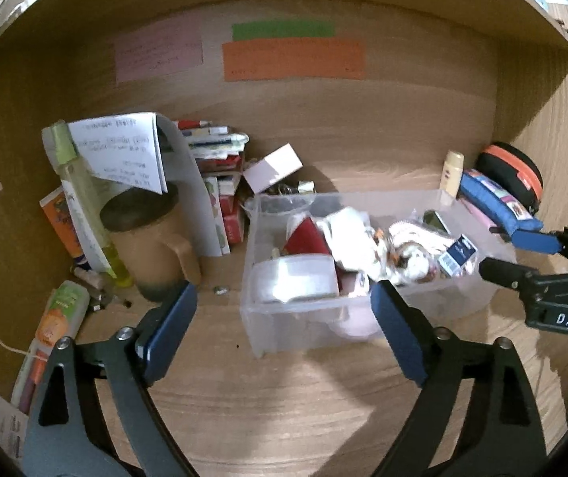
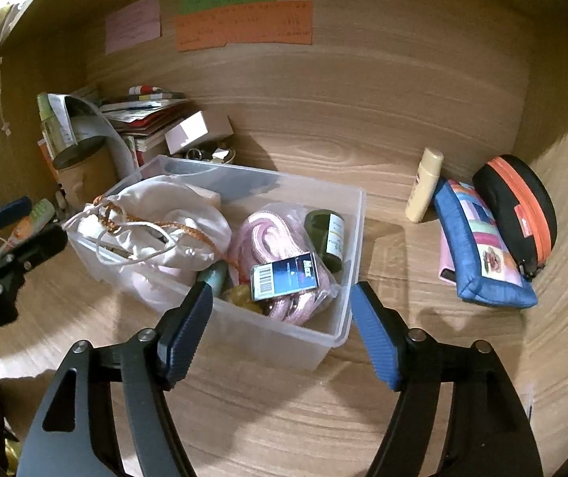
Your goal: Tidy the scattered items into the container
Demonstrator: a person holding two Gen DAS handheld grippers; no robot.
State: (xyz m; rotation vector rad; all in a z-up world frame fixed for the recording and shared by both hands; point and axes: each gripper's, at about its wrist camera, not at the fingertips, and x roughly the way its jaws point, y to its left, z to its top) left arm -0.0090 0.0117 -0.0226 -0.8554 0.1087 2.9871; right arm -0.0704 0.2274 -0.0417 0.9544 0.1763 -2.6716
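Both grippers, left (image 1: 284,310) (right (image 2: 282,310)), wide, empty

A home desk nook: wooden walls, sticky notes (image 1: 292,59), stacked books (image 1: 216,147).

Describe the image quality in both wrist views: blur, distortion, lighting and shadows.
Left wrist view: strong fisheye bending of the shelf walls, dark corners, the contents of the clear bin smeared by blur, dim warm light. Right wrist view: the same fisheye curve, but sharper; the label on the pink rope is partly readable, and the bin casts a soft shadow to its right.
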